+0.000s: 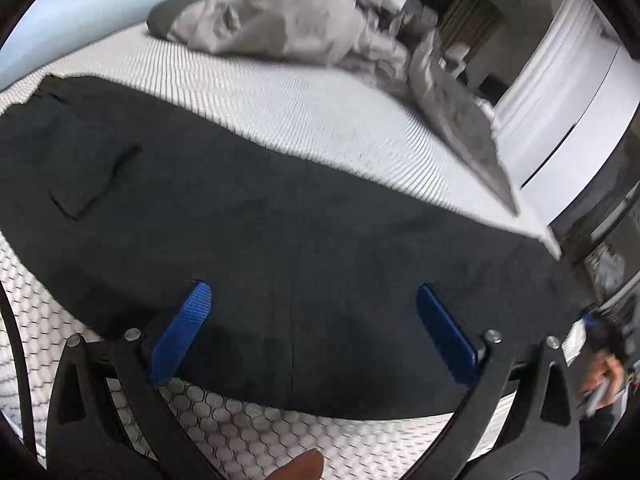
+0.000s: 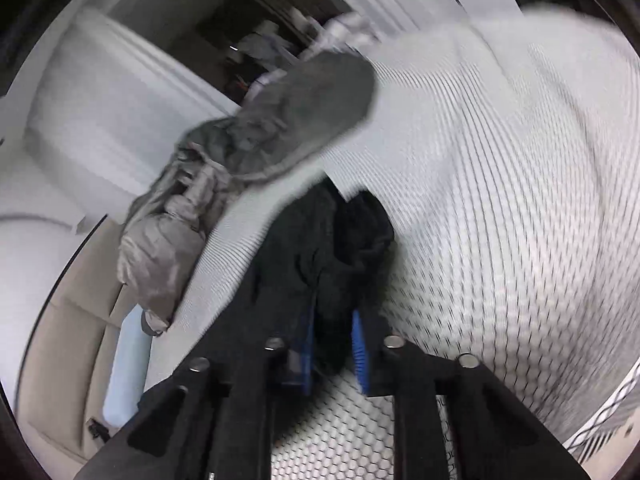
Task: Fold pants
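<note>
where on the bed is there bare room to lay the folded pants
Free: the bare mattress strip between the dark pants and the grey blanket. Crowded: the far side, under that rumpled blanket. A narrow bare strip also runs along the near edge below the pants.

Dark charcoal fabric pants [image 1: 280, 208] on bed

Spread flat across the white honeycomb-textured mattress (rear pocket up); one end bunched, lifted.

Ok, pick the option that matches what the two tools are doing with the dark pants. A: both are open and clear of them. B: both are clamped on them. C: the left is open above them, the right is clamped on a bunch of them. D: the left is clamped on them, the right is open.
C: the left tool has its blue pads wide apart above the flat dark pants, while the right tool pinches bunched dark fabric.
</note>
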`<state>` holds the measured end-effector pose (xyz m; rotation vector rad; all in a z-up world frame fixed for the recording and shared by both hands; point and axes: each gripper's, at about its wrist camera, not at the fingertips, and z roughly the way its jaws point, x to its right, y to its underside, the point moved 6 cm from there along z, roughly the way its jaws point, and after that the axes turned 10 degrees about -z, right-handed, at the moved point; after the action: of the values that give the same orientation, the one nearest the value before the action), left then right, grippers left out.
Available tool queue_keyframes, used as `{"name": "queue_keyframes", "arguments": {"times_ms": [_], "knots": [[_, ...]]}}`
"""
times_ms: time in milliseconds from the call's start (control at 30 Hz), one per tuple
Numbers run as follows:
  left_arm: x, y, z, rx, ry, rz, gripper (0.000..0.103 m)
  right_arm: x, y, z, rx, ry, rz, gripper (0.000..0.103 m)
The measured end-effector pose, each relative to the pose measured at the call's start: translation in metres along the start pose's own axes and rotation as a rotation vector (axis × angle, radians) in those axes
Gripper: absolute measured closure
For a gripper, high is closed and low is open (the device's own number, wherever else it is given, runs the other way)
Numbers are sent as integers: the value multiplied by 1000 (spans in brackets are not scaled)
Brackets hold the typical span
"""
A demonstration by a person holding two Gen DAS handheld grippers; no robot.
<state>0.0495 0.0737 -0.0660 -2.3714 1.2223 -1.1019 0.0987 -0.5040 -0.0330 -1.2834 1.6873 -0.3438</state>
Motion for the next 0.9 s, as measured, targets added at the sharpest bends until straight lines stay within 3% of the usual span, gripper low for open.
{"name": "queue_keyframes", "arguments": {"times_ms": [133, 267, 300, 367, 400, 433, 500, 633, 767, 900], "knots": [[-5, 2, 9, 4, -71, 36, 1, 13, -9, -16, -2, 23, -32, 92], [-11, 4, 9, 10, -86, 48, 1, 54, 9, 8, -175, 178, -54, 90], [-12, 3, 8, 16, -86, 47, 1, 58, 14, 10, -202, 201, -64, 85], [-12, 1, 8, 20, -80, 41, 1, 55, 13, 2, -174, 212, -82, 71], [-11, 1, 5, 24, -68, 33, 1, 53, 10, -6, -148, 220, -93, 52], [-11, 1, 2, 25, -49, 27, 1, 50, 4, -14, -108, 230, -103, 40], [-4, -2, -1, 25, 3, 23, 1, 42, -8, -22, -56, 207, -135, 38], [23, -10, 0, 27, 65, 55, 1, 19, -32, -5, -100, 135, -215, 34], [47, -13, 7, 23, 108, 92, 1, -11, -52, 42, -180, 78, -301, 34], [50, -7, 21, -8, 88, 117, 1, -18, -70, 91, -246, 120, -397, 34]]}}
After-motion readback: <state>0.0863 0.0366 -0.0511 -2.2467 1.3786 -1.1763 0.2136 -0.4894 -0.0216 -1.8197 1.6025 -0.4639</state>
